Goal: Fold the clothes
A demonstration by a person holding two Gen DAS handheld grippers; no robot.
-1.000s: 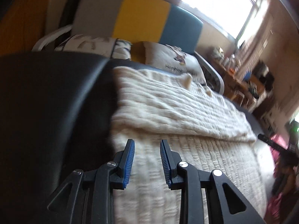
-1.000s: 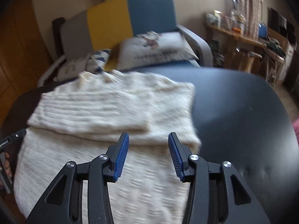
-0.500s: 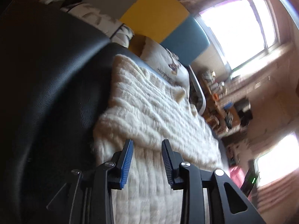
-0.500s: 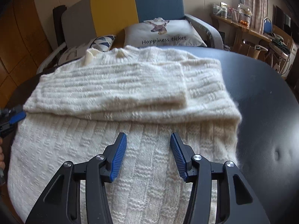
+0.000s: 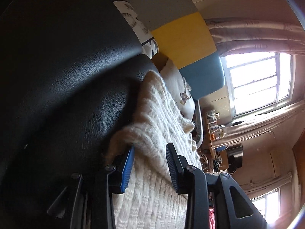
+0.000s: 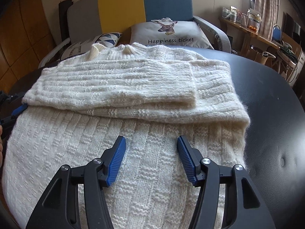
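Note:
A cream knitted sweater [image 6: 122,99] lies flat on a black leather surface [image 6: 270,103], both sleeves folded across its chest. My right gripper [image 6: 151,143] is open, low over the sweater's lower body. My left gripper [image 5: 150,152] is open and rolled sideways at the sweater's left edge [image 5: 152,126]; the folded sleeve edge lies between its jaws. Its blue pad also shows at the left edge of the right wrist view [image 6: 19,109].
A grey, yellow and blue armchair [image 6: 122,9] stands behind the surface with a deer-print cushion [image 6: 167,32] and a patterned cushion [image 6: 106,38]. A cluttered wooden shelf [image 6: 247,26] and windows are at the right.
My left gripper rolled sideways and moved in until the sweater's folded left edge lies between its jaws. My right gripper moved forward and lower over the sweater's body.

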